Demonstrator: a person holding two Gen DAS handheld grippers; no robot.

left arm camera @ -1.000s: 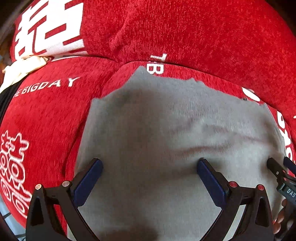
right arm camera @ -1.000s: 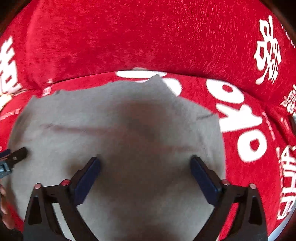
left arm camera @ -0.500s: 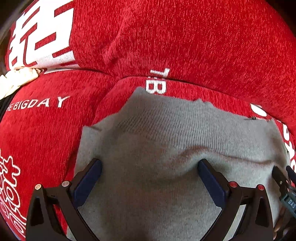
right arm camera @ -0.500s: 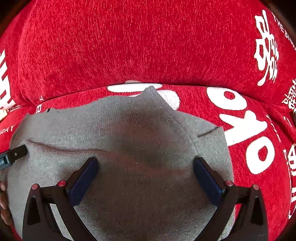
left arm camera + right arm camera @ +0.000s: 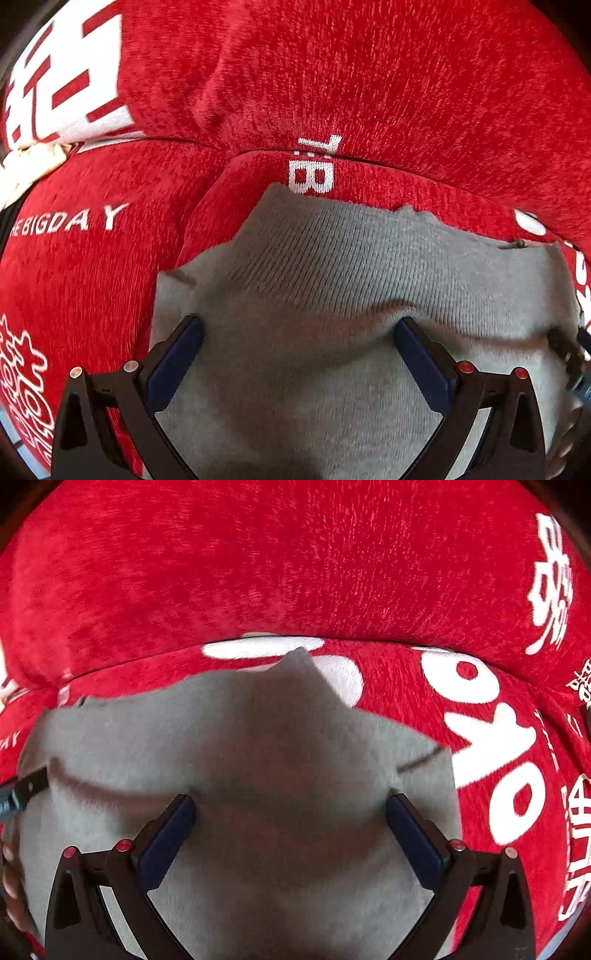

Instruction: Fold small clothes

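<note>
The grey knit garment (image 5: 332, 280) lies on the red sofa seat (image 5: 92, 266), just below the back cushion (image 5: 369, 74). Over the last second both claws have dropped closer to it and a crease has risen across the cloth between them. The left claw (image 5: 299, 332) and the right claw (image 5: 290, 805) both stand wide open, holding nothing, pads on the fabric; likely a fold is about to be pinched
</note>
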